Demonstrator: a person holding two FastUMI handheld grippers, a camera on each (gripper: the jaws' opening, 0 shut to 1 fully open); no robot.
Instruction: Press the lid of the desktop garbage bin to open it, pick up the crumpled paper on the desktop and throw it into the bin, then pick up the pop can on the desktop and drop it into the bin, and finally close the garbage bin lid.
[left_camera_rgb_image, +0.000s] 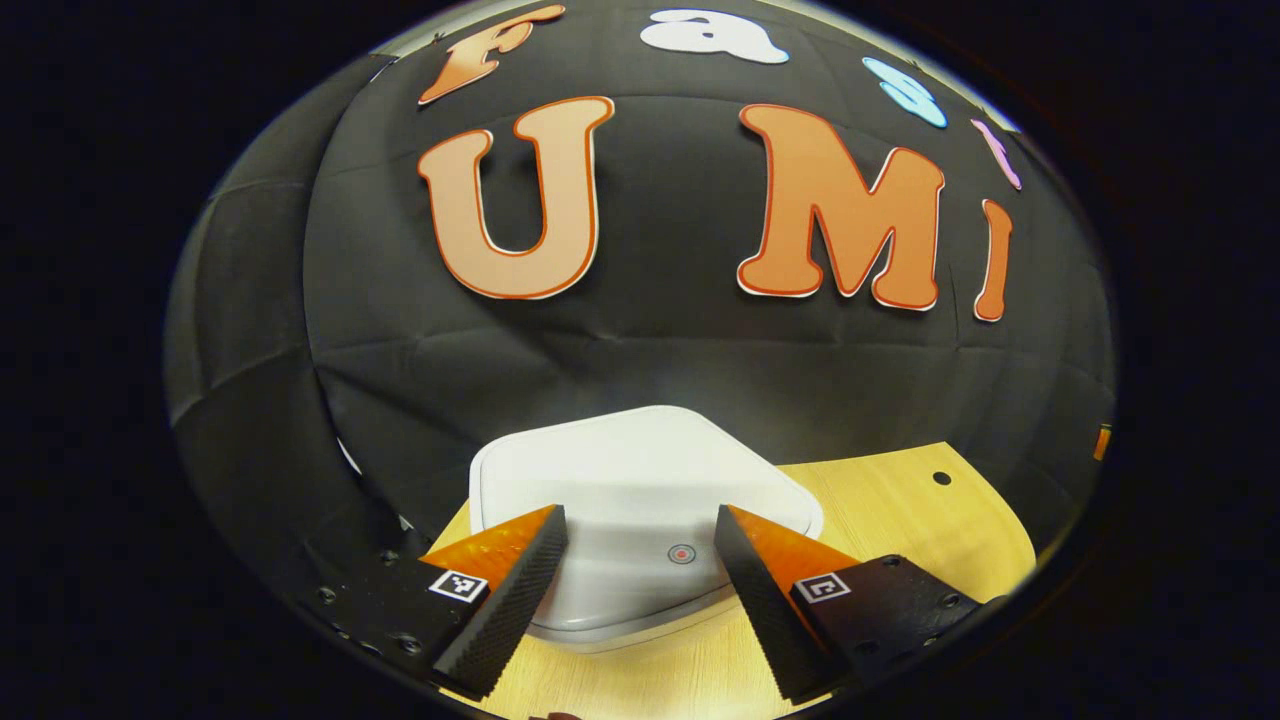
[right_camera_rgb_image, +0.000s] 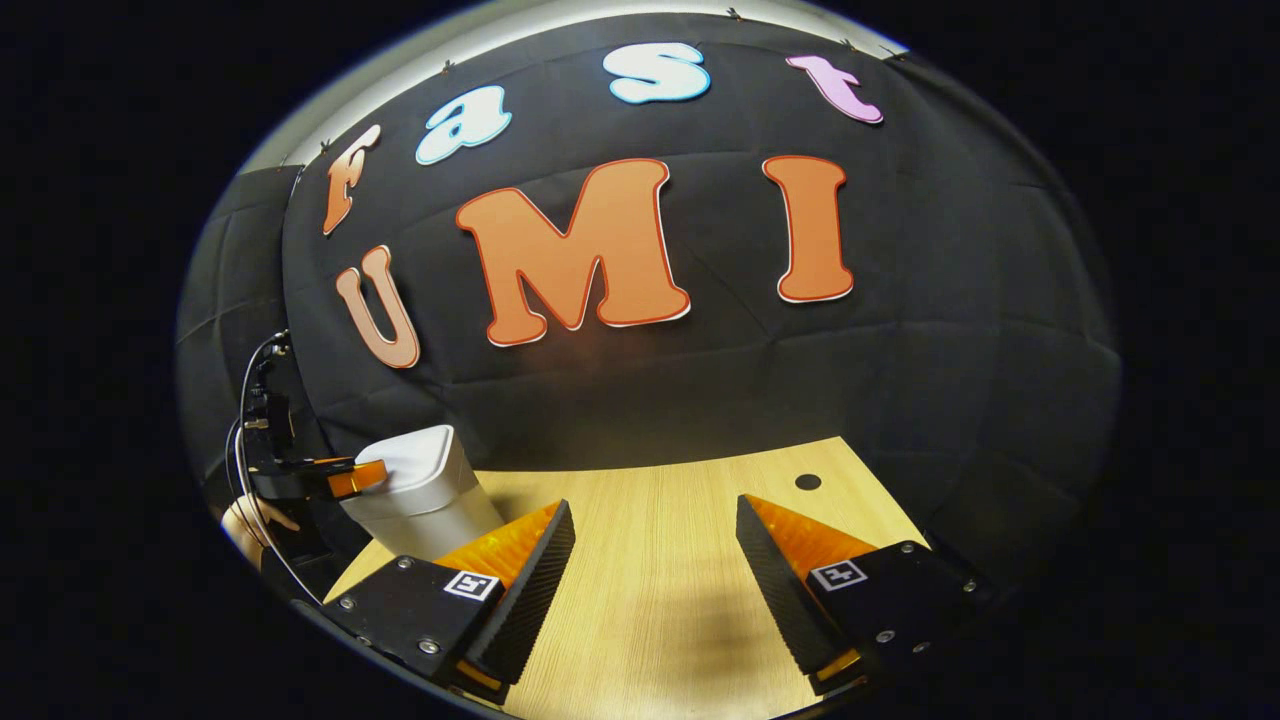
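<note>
A white desktop garbage bin (left_camera_rgb_image: 640, 480) with a rounded square lid stands on the wooden desk, its lid down. A small red round mark (left_camera_rgb_image: 681, 553) sits on the lid's near edge. My left gripper (left_camera_rgb_image: 640, 530) hovers open just above the lid's near part, one finger on each side of the mark. In the right gripper view the same bin (right_camera_rgb_image: 425, 495) stands at the far left, with the left gripper (right_camera_rgb_image: 350, 478) at its top edge and a hand (right_camera_rgb_image: 245, 525) behind it. My right gripper (right_camera_rgb_image: 655, 530) is open over bare desk, nothing between its fingers.
The light wooden desk (right_camera_rgb_image: 660, 560) runs back to the black cloth wall. A small dark hole (right_camera_rgb_image: 807, 481) lies in the desk near its far right corner, seen too as a hole (left_camera_rgb_image: 941, 478) right of the bin. A cable (right_camera_rgb_image: 250, 400) hangs by the left gripper.
</note>
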